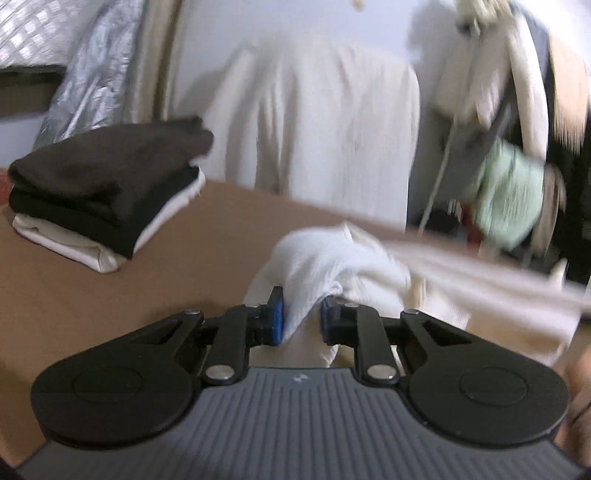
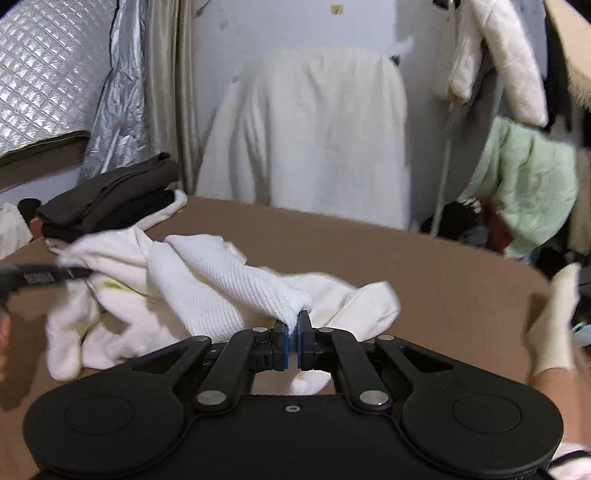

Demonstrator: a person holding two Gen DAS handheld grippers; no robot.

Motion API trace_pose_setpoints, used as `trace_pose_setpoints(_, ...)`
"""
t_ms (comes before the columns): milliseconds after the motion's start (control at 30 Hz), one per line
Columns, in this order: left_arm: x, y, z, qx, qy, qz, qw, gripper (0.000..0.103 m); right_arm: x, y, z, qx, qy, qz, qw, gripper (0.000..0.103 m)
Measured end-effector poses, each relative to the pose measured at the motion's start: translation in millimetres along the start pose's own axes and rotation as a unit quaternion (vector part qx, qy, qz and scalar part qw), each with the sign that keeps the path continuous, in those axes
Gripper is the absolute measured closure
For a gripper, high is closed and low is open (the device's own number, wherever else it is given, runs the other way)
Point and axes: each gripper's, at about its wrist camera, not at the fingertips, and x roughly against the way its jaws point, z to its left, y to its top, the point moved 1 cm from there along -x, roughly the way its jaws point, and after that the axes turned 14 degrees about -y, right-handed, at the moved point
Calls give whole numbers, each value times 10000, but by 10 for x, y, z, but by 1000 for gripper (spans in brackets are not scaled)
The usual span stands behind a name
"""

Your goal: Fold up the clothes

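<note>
My left gripper (image 1: 301, 319) pinches a thick bunch of the white ribbed knit garment (image 2: 221, 280) over the brown tabletop (image 2: 424, 266); my right gripper (image 2: 292, 341), nearly shut, nips a thin edge. Held so, I judge, to spread it. Its length runs left-right between them, crumpled.

A pale blue-white wall (image 2: 306, 26) fills 12 o'clock, with a white cloth-draped piece of furniture (image 2: 317, 125) standing against it. At 10 o'clock a quilted silver sheet (image 2: 40, 74) and a beige curtain (image 2: 166, 77) hang. A brown tabletop (image 2: 424, 273) spans the foreground. At 2 o'clock hang cream and mint-green fabrics (image 2: 532, 173).
</note>
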Motion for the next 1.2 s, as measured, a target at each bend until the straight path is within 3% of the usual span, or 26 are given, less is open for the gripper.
trace_pose_setpoints(133, 99, 120, 326, 646, 43, -91, 9979, 87, -75, -31, -35, 144, -378, 266, 9988, 99)
trace_pose_setpoints(267, -34, -104, 612, 718, 623, 524, 9941, 94, -309, -264, 45, 283, -363, 928, 9946, 99)
trace_pose_setpoints(333, -134, -155, 613, 430, 848, 788, 9923, 94, -349, -392, 146, 613, -581, 988, 9915, 99)
trace_pose_setpoints(433, -283, -219, 430, -877, 1502, 1069, 9789, 93, -281, -500, 240, 1017, -956, 792, 9870, 99)
trace_pose_setpoints(467, -315, -255, 416, -933, 1525, 1145, 9772, 94, -269, -493, 241, 1039, -973, 774, 9868, 100)
trace_pose_setpoints(533, -333, -304, 431, -763, 1420, 1242, 9791, 94, -249, -464, 223, 1029, -851, 812, 9877, 99)
trace_pose_setpoints(633, -286, -283, 401, -644, 1202, 1223, 9831, 90, -207, -364, 124, 767, -94, 1036, 9916, 95)
trace_pose_setpoints(700, -246, -231, 395, -421, 976, 1164, 9875, 79, -108, -276, 64, 426, 496, 960, 9932, 88)
trace_pose_setpoints(767, -184, -189, 393, -184, 763, 1029, 9916, 61, -9, -194, 89, 204, 818, 797, 9932, 86)
trace_pose_setpoints(833, -184, -188, 372, -191, 733, 962, 9925, 55, -48, -176, 257, 322, 911, 770, 9923, 68)
trace_pose_setpoints(867, -199, -202, 368, -246, 754, 976, 9921, 55, -77, -170, 350, 401, 949, 766, 9917, 63)
trace_pose_setpoints(1133, -431, -356, 282, -797, 663, 1518, 9830, 59, -629, -203, 923, 889, 994, 859, 9873, 59)
trace_pose_setpoints(1200, -488, -383, 314, -770, 666, 1526, 9830, 59, -732, -193, 1013, 958, 1015, 845, 9866, 46)
